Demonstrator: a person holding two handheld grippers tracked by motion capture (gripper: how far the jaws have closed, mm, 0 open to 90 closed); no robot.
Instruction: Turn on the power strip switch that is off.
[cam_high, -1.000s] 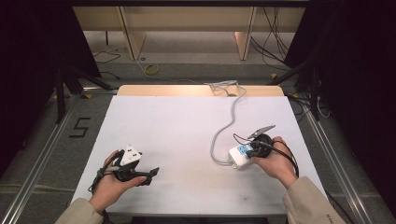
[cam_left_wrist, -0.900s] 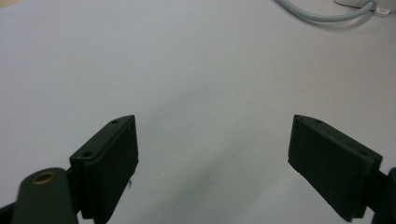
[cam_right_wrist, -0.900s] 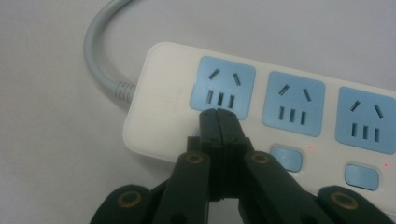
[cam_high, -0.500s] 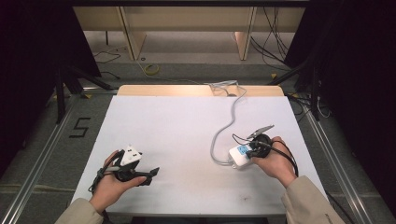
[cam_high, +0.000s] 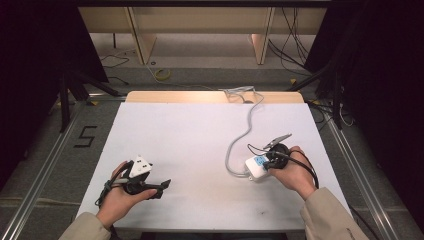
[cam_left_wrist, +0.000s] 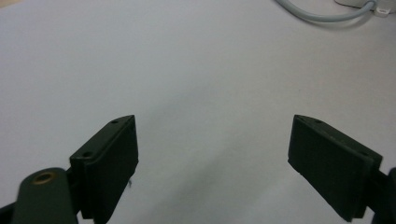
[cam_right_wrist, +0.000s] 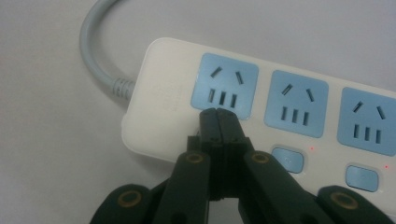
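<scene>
Our right tongs (cam_right_wrist: 221, 122) are pressed together with nothing between them, their joined tip resting at the lower edge of the first blue socket (cam_right_wrist: 224, 90) on the white power strip (cam_right_wrist: 163, 93). Our left tongs (cam_left_wrist: 212, 163) stand spread wide over bare bench, holding nothing.

The strip lies flat on the white bench (cam_high: 190, 135) at our right side, under the right hand (cam_high: 292, 172), and its grey cable (cam_high: 245, 127) curves off toward the far edge of the bench. In the right gripper view we count three blue sockets in a row, each with a small blue switch (cam_right_wrist: 287, 160) below it.

We judge the strip to be a rigid, smooth plastic body, fairly light, which could skate on the bench if pushed from one side. Its glossy shell would likely slip in a shallow pinch, so we would take it across the narrow width of the body, near the cable end where no sockets or switches lie under the pads. The cable looks stiff enough to tug the strip back or twist it when lifted. The switches look as if they need only a firm, straight press from a closed tip.
</scene>
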